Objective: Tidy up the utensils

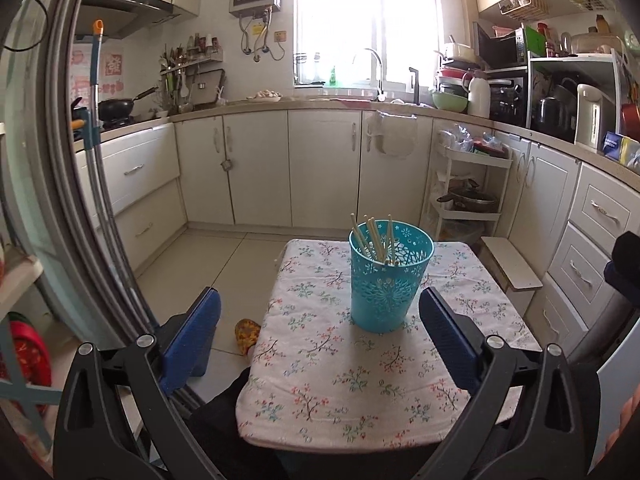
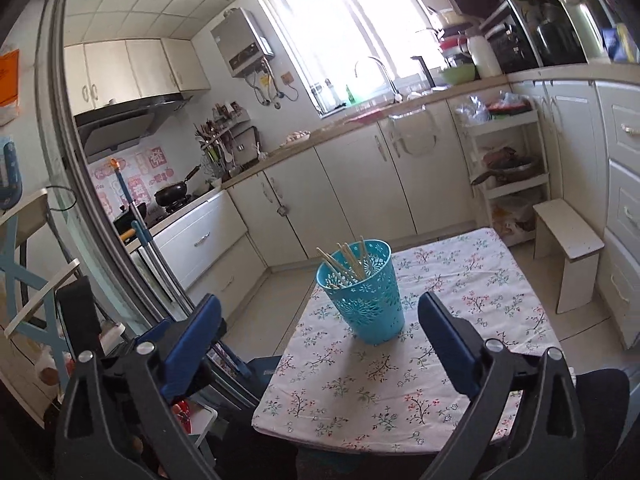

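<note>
left wrist view: the left tool is hovering level with its blue fingers spread wide and gripping nothing, facing a teal holder of chopsticks standing upright on the floral-clothed table. right wrist view: the right tool is tilting, equally spread and empty, above the same table near the holder, white kitchen cabinets lining the room.
</note>
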Demonstrator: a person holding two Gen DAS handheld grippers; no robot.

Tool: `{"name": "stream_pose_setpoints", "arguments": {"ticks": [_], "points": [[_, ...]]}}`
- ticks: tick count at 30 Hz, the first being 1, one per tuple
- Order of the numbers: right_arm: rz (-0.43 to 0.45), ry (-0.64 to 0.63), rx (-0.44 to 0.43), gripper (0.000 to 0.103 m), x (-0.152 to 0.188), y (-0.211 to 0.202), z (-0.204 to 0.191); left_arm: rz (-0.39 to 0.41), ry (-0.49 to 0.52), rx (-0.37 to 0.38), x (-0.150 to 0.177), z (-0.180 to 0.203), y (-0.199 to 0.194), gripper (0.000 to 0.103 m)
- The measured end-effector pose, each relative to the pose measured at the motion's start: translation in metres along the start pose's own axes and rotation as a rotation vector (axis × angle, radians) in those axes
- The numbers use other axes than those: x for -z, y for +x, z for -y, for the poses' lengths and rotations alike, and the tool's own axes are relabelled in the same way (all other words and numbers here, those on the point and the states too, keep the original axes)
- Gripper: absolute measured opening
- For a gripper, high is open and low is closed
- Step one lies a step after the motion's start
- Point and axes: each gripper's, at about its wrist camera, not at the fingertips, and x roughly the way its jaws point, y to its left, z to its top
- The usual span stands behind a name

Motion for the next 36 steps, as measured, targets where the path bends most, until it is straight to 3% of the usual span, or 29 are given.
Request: {"name": "stream_pose_setpoints", "arguments": {"ticks": [6,10,15,36], "points": [[0.039,-0.089,0.025,0.096,0.017,-0.030,-0.025,-0.100,-0.001,-0.005,0.010,-0.001,-0.027,0.095],[0.037,-0.100,0.035,0.096,0.035,-0.045,-0.038,-0.103,0.008,-0.008,0.021,-0.004,-0.050,0.095],[0.049,-0.143,0.042,0.096,0.054,-0.061,-0.051,-0.086,-0.021,-0.010,0.030,-0.010,-0.076,0.095],[0.093,-0.176,0.022,0.096,0.058,-0.089,-0.064,-0.017,-0.027,-0.015,0.039,-0.017,-0.127,0.095]]}}
